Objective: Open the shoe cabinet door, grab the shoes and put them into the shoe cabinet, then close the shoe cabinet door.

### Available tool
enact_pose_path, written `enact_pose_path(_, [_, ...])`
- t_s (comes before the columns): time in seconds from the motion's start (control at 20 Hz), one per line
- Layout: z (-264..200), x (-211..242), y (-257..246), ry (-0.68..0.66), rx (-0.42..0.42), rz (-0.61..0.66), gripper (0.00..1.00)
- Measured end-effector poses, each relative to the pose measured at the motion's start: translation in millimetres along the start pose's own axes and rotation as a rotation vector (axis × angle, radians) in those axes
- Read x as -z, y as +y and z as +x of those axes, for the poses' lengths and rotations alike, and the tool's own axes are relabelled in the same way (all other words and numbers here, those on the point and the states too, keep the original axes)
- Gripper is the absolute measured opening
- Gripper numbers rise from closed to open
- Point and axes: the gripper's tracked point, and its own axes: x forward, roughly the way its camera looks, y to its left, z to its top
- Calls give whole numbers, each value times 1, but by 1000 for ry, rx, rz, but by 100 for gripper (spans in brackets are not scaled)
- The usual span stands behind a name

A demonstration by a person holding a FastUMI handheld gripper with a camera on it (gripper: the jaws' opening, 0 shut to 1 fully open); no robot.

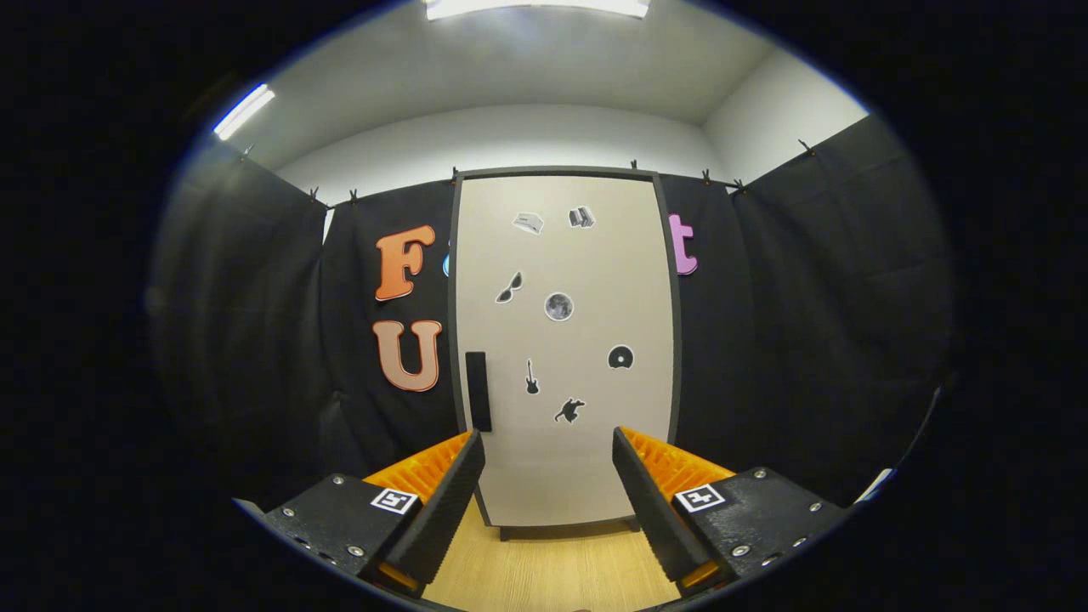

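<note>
Black cloth walls are lining the booth, white ceiling with two strip lights [535, 7] glowing above, pale wood floor [552, 569] running underneath. Shoe cabinet [565, 348] is standing upright against the back cloth, straight ahead of the gripper [548, 450] and beyond its fingers — door [586, 476] closed, pale front in a dark frame. Dark vertical handle [478, 391] is sitting near the door's left edge, small stickers [558, 306] scattered over the panel. Jaws are spread wide, gripping nothing — cabinet's lower part is showing in the gap between them. Square marker tags [395, 501] are sitting on both finger mounts. Gripper is hovering above the floor, apart from the cabinet.
</note>
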Motion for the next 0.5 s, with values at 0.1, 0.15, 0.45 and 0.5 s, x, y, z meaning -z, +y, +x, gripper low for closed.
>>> enact_pose_path(0.1, [-18,0,-4,-2,13,4,95])
enact_pose_path(0.15, [-25,0,-5,-3,16,8,95])
enact_pose_path(0.45, [-44,6,-7,2,30,-2,95])
enact_pose_path(0.5, [-45,8,-6,4,30,0,95])
